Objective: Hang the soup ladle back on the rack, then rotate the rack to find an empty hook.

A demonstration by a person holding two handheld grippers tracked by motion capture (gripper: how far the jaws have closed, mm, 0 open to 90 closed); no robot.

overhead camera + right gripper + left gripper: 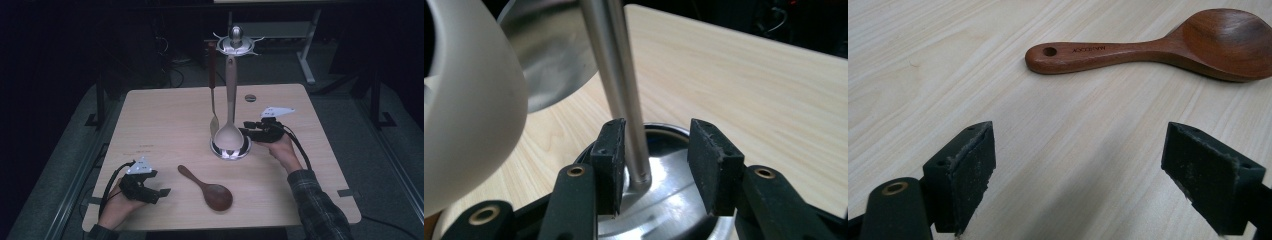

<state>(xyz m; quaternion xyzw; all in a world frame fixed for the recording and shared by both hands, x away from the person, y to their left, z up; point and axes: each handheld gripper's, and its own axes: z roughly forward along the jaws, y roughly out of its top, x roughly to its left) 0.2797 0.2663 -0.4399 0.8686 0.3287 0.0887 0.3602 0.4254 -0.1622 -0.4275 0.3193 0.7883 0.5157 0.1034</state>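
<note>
The work in hand looks like hanging utensils on the steel utensil stand (231, 100) at the middle of the table (165, 115), and it seems partly done. 2 utensils already hang from the stand's top ring: a pale ladle (229, 134), its bowl low over the round base, and a slotted turner (213, 107) just beside it. 1 piece is left: the wooden rice spoon (207, 188) lies flat on the table near the front edge, well apart from the stand.

The right hand-held gripper (248, 133) is down at the foot of the stand. In the right gripper view its jaws stand partly open around the stand's pole (621, 100); the left pad lies against or just beside the pole, the right pad is clear of it, so I judge nothing is gripped yet, perhaps a steadying hold to come.

The left hand-held gripper (162, 192) rests near the front left corner, jaws wide and empty, pointing at the spoon's handle (1088, 55), which lies just ahead, untouched. Picking up and hanging that spoon remains.
</note>
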